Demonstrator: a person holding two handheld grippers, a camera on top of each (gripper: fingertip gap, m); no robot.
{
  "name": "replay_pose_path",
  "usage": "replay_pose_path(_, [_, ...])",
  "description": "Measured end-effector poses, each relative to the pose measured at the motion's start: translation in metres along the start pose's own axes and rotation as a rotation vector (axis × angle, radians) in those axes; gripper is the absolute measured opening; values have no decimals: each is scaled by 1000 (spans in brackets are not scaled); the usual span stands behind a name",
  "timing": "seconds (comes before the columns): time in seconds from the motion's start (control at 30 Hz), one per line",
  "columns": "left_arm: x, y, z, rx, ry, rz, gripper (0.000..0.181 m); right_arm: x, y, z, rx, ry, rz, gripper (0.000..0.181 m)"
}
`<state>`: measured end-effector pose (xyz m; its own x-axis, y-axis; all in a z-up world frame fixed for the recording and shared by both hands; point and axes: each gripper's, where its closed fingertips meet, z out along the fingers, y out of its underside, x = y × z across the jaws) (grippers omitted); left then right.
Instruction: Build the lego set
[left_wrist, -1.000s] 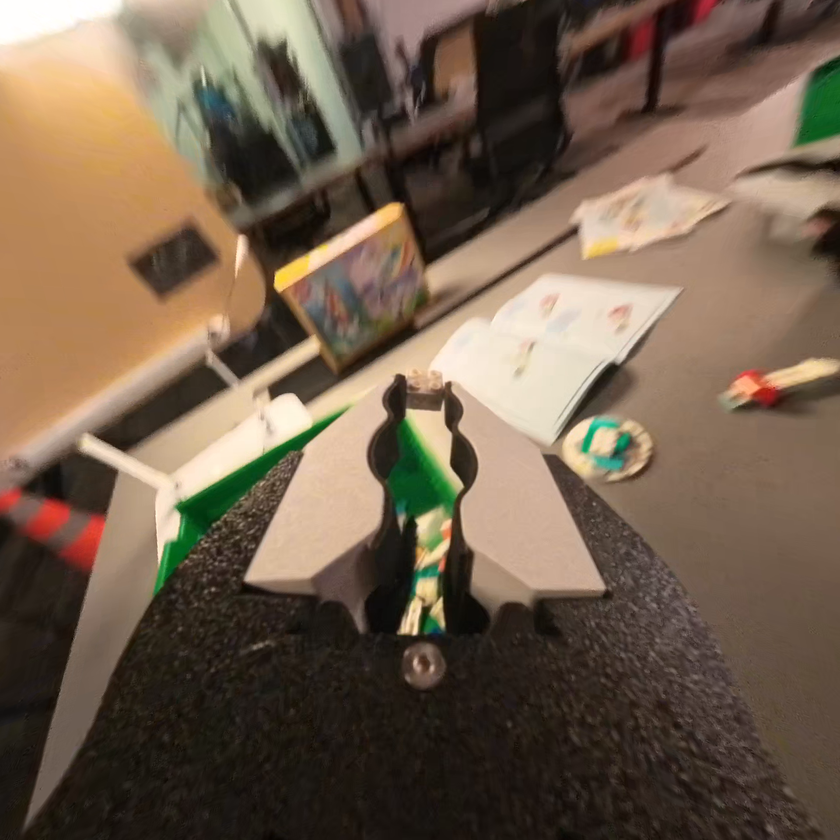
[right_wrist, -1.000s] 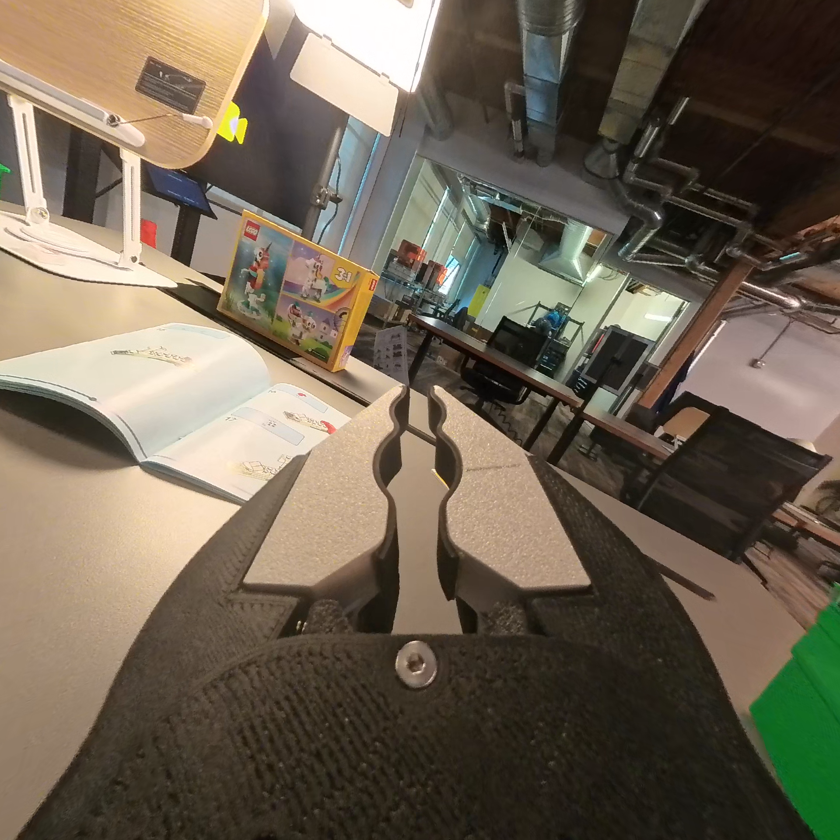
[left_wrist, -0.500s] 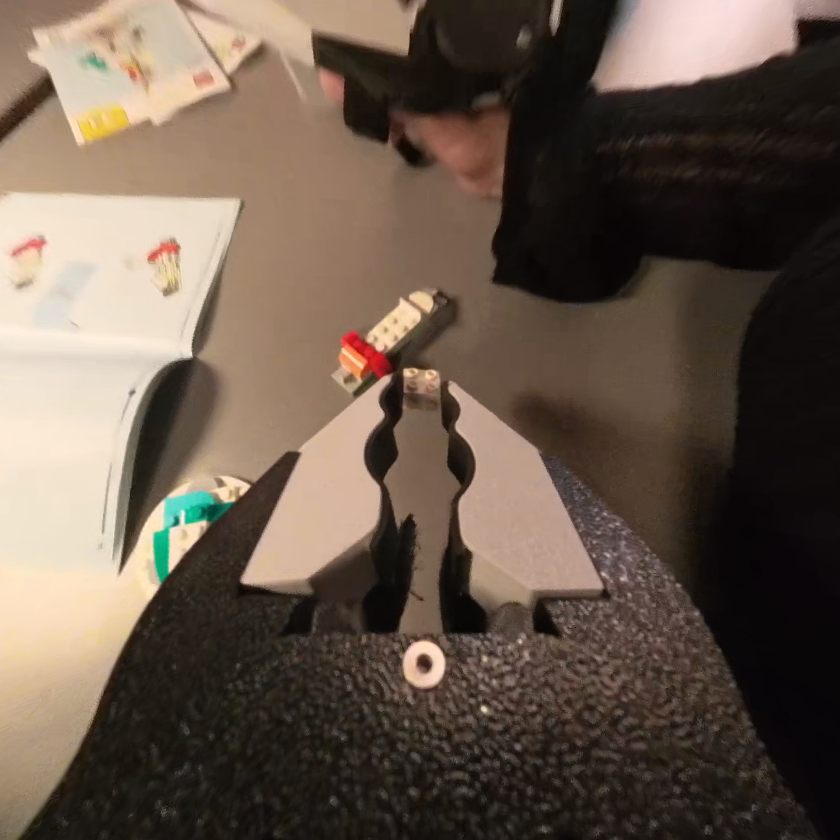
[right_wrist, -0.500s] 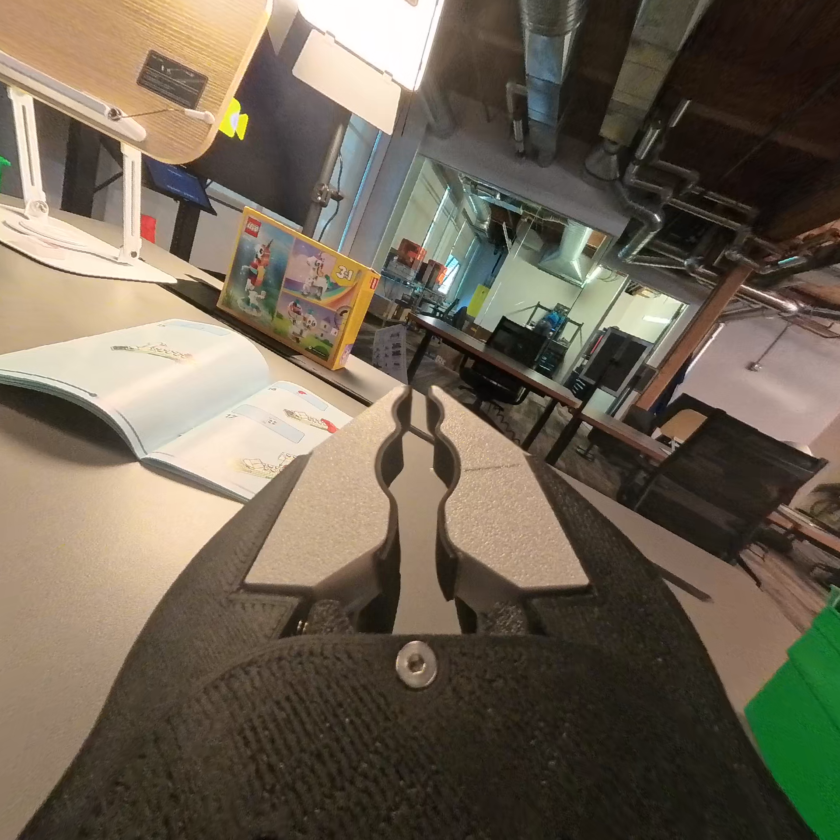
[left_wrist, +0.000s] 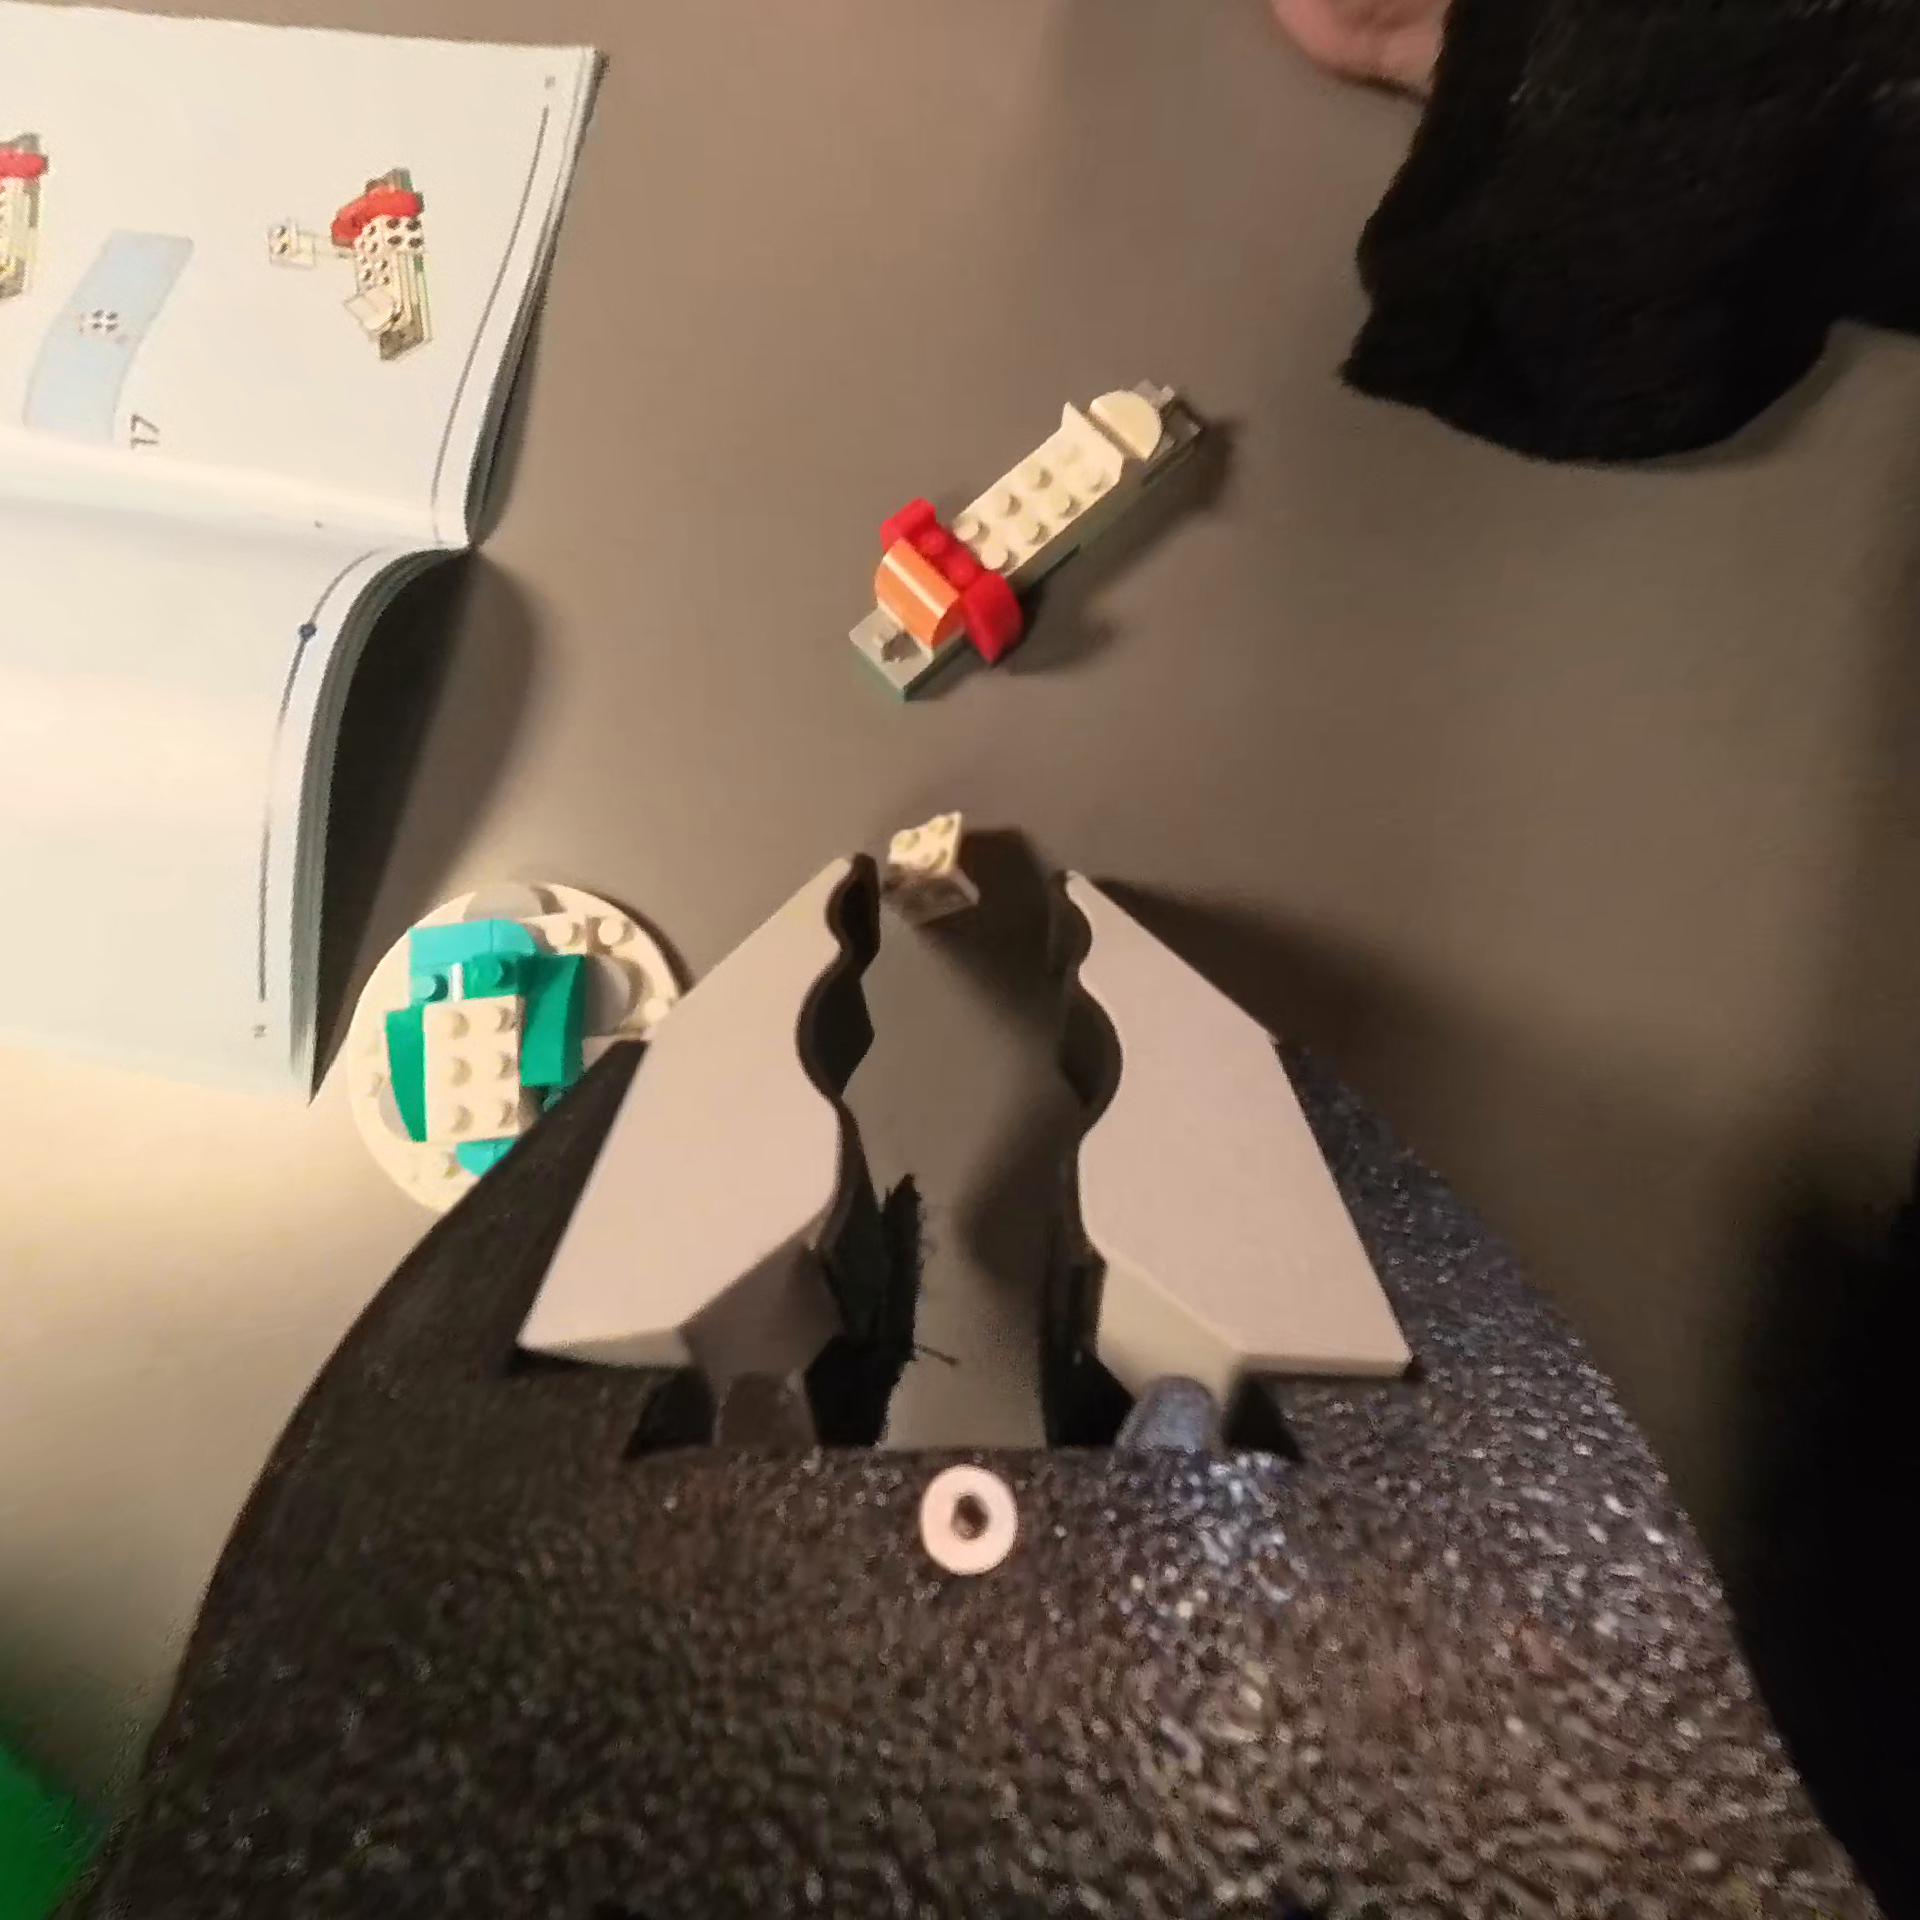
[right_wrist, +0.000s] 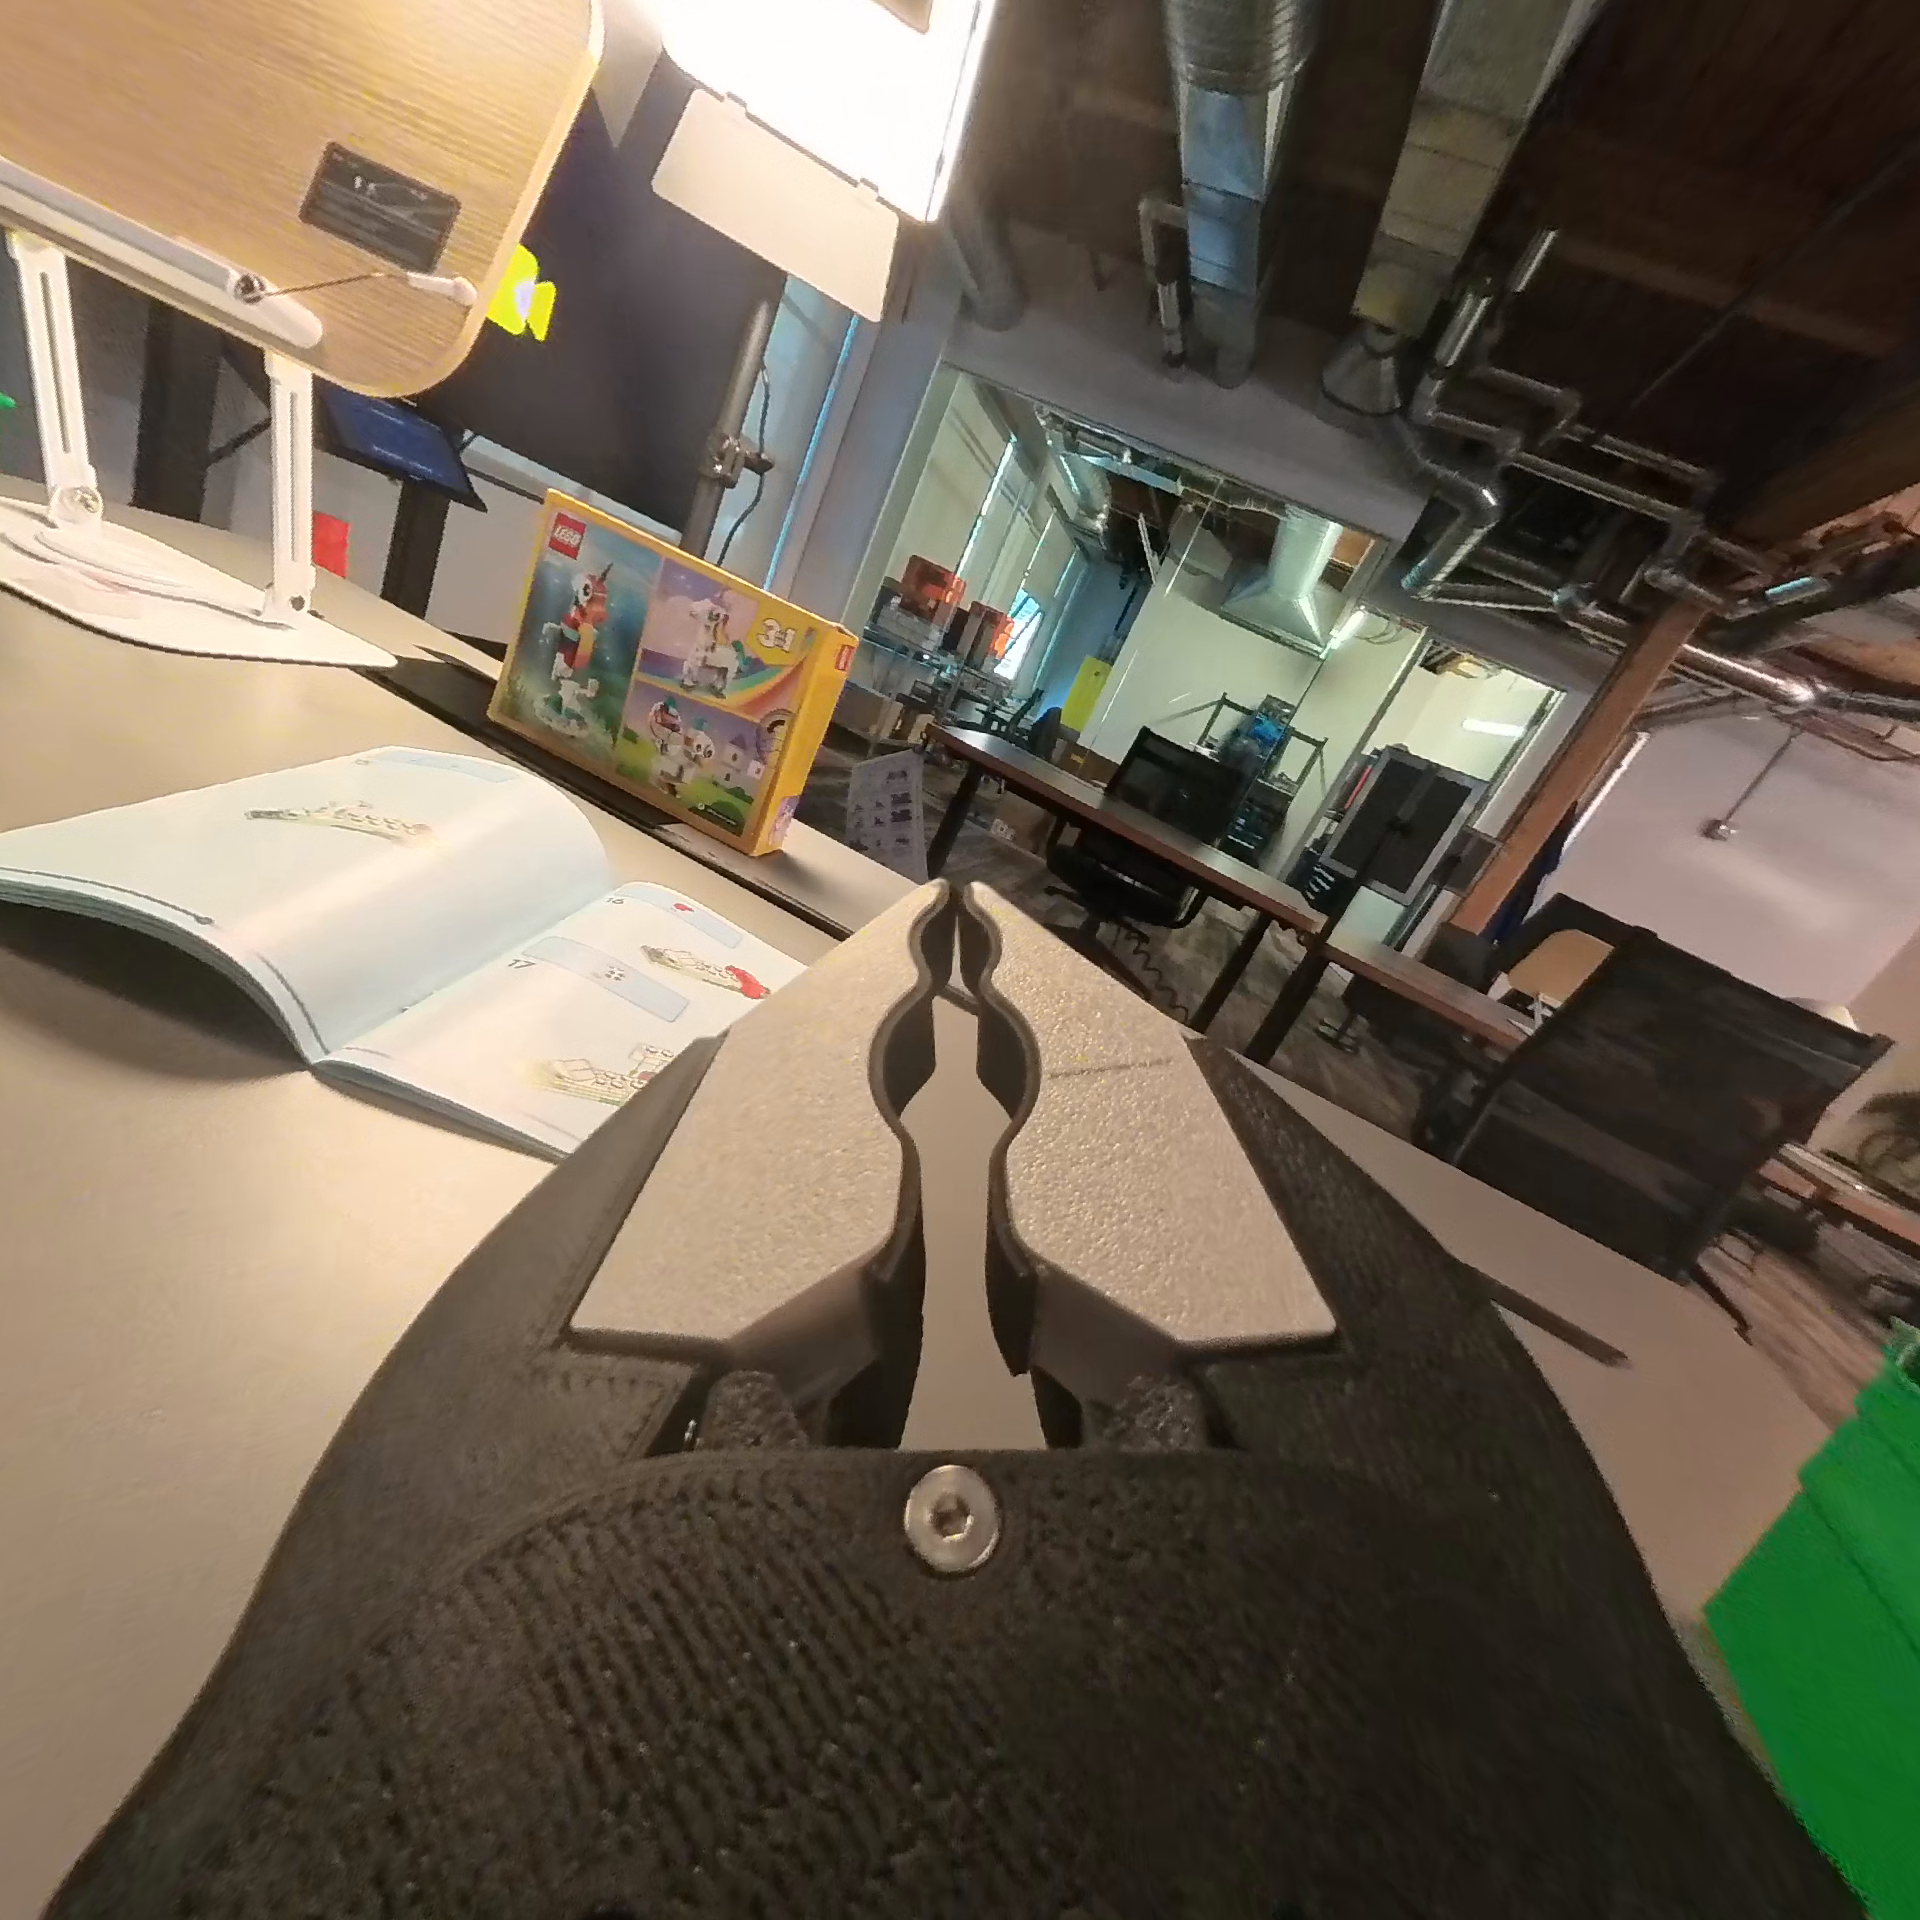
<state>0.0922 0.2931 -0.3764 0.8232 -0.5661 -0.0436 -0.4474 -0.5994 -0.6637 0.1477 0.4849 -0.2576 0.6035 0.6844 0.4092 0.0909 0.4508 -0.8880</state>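
Note:
In the left wrist view my left gripper (left_wrist: 977, 883) is open just above the grey table (left_wrist: 1403, 831). A small cream two-by-two brick (left_wrist: 928, 878) sits tilted beside the left fingertip, free of the right one. Beyond it lies a long cream build on a grey plate with red and orange pieces (left_wrist: 1029, 540). A round white plate with teal and cream bricks (left_wrist: 488, 1039) lies to the left, partly hidden by the gripper. My right gripper (right_wrist: 956, 899) is shut and empty, tilted up over the table.
An open instruction booklet (left_wrist: 208, 416) lies at the left; it also shows in the right wrist view (right_wrist: 364, 904). A person's black sleeve (left_wrist: 1621, 229) is at the upper right. A yellow set box (right_wrist: 665, 696), a wooden board on a white stand (right_wrist: 260, 156) and a green bin (right_wrist: 1829, 1579) surround the table.
My left gripper swung from the green bin over to the builds while holding the cream brick, then opened and let it go. My right gripper's jaws closed the small gap between them.

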Motion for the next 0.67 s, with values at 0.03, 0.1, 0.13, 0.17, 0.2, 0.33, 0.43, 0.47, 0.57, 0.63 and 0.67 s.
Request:
replay_pose_path(0.03, [-2,1,-2,-7,-21,9,33,1,0,0,2,4,5,0])
replay_pose_path(0.1, [-2,-3,-10,13,-37,21,35,2,0,0,2,7,7,0])
replay_pose_path(0.13, [-1,-7,-15,29,-36,14,35,1,0,0,1,6,4,0])
replay_pose_path(0.17, [-2,-10,-21,51,-39,4,35,1,0,0,0,4,2,0])
replay_pose_path(0.2, [-2,-14,-28,75,-44,-5,35,0,0,0,0,4,0,0])
replay_pose_path(0.33, [7,-41,-69,275,22,-71,35,1,0,-1,1,7,6,0])
replay_pose_path(0.43, [24,-70,-113,528,233,-224,40,1,0,-1,0,8,7,0])
replay_pose_path(0.47, [26,-74,-126,585,272,-262,41,1,0,-1,0,8,4,0])
replay_pose_path(0.57, [17,-75,-167,721,267,-334,41,0,0,-1,-3,6,-1,0])
replay_pose_path(0.63, [2,-66,-196,773,196,-368,41,0,0,0,-4,6,-3,0])
replay_pose_path(0.67, [-11,-57,-210,781,128,-388,41,0,0,0,-5,5,-4,0])
